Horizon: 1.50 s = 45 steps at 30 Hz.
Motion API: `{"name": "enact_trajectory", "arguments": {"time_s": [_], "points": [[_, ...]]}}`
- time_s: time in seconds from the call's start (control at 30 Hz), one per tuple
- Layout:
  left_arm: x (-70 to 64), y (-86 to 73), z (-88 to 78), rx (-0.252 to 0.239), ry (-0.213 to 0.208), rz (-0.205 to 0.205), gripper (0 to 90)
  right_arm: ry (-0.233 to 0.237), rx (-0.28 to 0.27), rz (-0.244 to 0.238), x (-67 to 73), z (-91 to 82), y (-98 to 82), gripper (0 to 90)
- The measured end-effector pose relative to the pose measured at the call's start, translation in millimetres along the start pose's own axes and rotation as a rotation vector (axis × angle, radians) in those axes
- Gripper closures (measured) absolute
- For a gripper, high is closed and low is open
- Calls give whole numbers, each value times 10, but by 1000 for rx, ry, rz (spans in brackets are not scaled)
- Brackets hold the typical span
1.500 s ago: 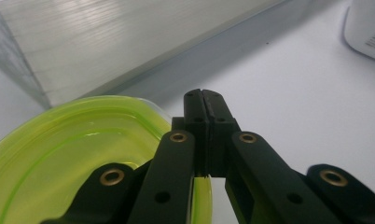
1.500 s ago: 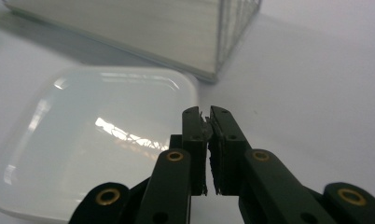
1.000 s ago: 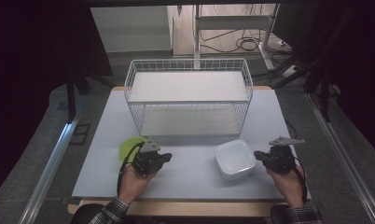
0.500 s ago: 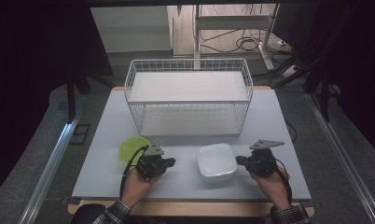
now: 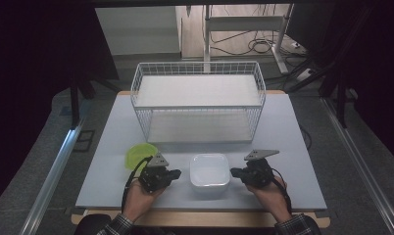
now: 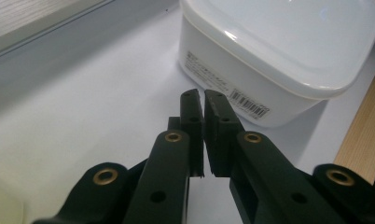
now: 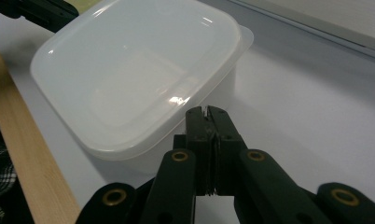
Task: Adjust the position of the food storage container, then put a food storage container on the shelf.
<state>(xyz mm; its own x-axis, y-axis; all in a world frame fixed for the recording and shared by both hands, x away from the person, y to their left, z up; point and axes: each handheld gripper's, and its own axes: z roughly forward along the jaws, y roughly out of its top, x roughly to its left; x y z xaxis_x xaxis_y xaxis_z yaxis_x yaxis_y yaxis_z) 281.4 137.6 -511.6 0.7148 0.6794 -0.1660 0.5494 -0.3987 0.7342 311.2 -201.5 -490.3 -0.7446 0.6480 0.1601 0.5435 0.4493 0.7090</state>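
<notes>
A white lidded container stands on the table near the front edge, between my two grippers. My left gripper is just left of it and points right; in the left gripper view its jaws are shut with nothing between them, a little short of the container's labelled side. On the container's right, my right gripper points left. Its shut tips meet the rim of the container. A green bowl lies behind the left gripper.
A white wire basket with two levels stands across the middle and back of the table. The wooden front edge runs close behind the container. A person's hands come in from the front.
The right gripper has moved left, and the white container has slid left with it toward the table's middle. The left gripper has hardly moved.
</notes>
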Motion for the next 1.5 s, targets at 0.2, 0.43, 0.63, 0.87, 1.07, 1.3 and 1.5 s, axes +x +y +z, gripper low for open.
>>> {"name": "enact_trajectory", "arguments": {"time_s": [0.2,0.43,0.63,0.87,1.07,1.3,1.5], "points": [[-4,-35,-47,5,16,8,853,16,11,-23,73,57,24,871],[-3,-72,-119,-10,70,16,641,-34,1,-53,60,-4,17,748],[16,-126,-166,-35,109,24,310,-62,-21,-50,2,-69,-37,481],[5,-158,-195,-40,91,15,126,-47,-49,-61,-35,-91,-64,282],[-5,-154,-196,-42,75,8,74,-45,-54,-69,-34,-86,-65,244],[13,-186,-121,-59,71,12,49,-37,-86,-34,-56,-105,-59,192],[4,-172,-87,-76,48,42,44,-16,-95,-42,-30,-77,-40,141]]}}
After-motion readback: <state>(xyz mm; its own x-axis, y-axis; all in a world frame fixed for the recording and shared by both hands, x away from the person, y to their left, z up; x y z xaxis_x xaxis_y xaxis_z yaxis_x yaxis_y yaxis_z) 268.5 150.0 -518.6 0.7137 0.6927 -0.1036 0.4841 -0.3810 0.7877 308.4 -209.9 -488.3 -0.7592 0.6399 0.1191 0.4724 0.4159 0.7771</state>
